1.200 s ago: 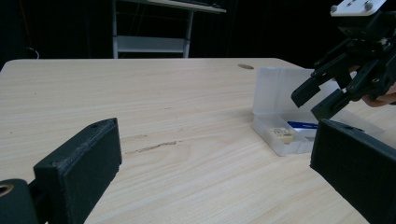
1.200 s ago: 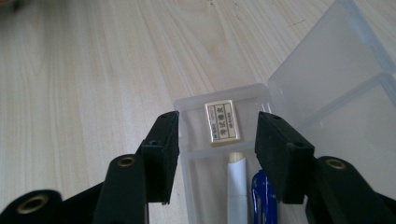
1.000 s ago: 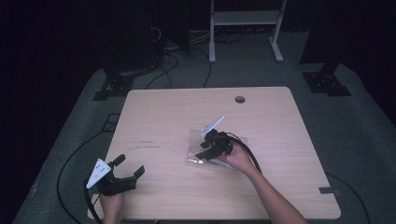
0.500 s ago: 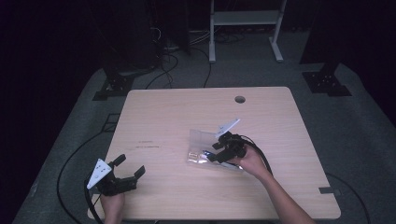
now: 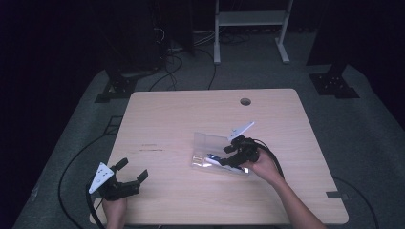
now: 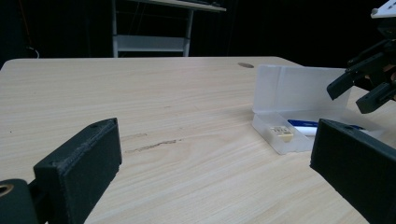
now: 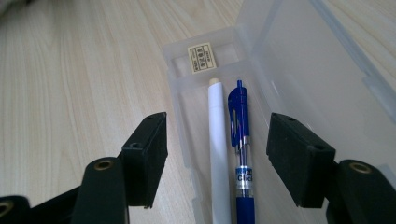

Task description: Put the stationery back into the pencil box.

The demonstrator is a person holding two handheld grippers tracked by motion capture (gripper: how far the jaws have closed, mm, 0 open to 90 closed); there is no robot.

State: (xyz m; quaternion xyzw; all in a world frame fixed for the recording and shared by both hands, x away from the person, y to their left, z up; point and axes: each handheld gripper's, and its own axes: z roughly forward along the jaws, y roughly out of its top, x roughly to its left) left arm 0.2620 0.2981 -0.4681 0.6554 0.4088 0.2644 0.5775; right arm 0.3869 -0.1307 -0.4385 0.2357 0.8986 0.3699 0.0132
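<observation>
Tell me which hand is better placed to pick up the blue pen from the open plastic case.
Right. The right tool hangs over the clear case, its open jaws either side of the blue pen and the white pen beside it. The left tool sits open at the table's near left corner, away from the case.

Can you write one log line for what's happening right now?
right gripper: open, jaws just opening over blue pen and white pen | clear case: lid open | left gripper: open, holds nothing

Wood table (image 5: 172, 119), white rack (image 5: 250, 19), floor cables (image 5: 167, 71)
</observation>
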